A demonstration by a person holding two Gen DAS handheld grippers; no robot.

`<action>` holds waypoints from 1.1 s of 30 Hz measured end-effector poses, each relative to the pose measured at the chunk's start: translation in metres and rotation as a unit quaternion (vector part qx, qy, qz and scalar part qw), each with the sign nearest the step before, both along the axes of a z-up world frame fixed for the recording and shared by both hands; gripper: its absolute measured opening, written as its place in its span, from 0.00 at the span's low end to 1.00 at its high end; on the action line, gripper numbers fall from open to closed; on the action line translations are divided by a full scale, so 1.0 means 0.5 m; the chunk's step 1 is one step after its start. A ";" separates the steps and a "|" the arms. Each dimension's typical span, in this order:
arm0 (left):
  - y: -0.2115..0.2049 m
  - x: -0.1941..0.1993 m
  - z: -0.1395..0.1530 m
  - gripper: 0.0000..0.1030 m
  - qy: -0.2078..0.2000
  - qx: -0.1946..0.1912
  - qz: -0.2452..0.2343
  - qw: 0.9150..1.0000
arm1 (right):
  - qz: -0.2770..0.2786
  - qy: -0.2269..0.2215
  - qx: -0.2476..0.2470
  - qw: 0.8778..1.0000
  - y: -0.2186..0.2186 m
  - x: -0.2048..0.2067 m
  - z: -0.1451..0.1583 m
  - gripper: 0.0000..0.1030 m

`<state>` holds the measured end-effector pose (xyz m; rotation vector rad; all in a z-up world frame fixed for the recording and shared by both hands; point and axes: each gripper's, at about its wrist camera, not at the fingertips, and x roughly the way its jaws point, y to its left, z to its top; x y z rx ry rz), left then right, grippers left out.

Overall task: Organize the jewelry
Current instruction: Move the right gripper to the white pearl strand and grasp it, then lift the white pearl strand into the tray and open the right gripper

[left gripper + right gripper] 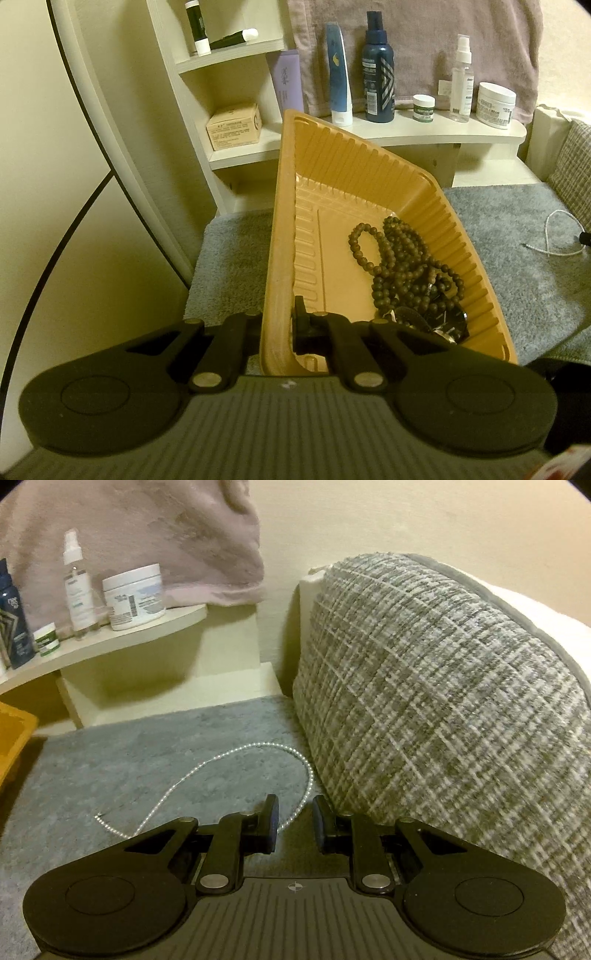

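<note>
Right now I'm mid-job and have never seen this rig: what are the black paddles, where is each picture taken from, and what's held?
They are two hand-held grippers, each with a camera looking along its jaws. The left wrist view shows the left gripper clamped on the rim of a tilted orange tray, with dark bead strands piled inside. The right wrist view shows the right gripper, jaws open and empty, just above a silver bead chain on the gray mat, beside a woven cushion. Toiletry bottles stand on the shelf behind.

I see labels on my bottles, jars and the small box (234,126) - the words are too tiny and blurry. The purple tube (287,79) has swirly signs - I can't read them.
</note>
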<state>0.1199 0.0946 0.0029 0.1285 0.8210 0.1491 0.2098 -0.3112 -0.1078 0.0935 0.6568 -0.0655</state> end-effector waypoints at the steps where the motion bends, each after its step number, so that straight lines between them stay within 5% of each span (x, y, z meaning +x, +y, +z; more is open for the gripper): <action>1: 0.000 0.000 0.000 0.04 0.000 0.001 0.000 1.000 | -0.001 0.001 0.000 1.000 0.000 0.003 -0.003 0.20; 5: -0.001 0.001 -0.001 0.04 0.001 0.001 0.001 1.000 | 0.002 -0.003 -0.013 1.000 0.007 0.010 -0.009 0.16; 7: 0.000 0.001 -0.001 0.04 0.001 0.001 0.001 1.000 | 0.005 -0.003 -0.017 1.000 0.009 0.010 -0.010 0.02; 15: -0.001 0.001 0.000 0.04 0.001 0.001 0.001 1.000 | 0.029 -0.023 -0.016 0.999 0.023 -0.007 0.014 0.02; 33: -0.004 -0.001 0.001 0.04 -0.001 0.001 -0.001 1.000 | 0.142 -0.122 0.013 0.982 0.104 -0.058 0.181 0.02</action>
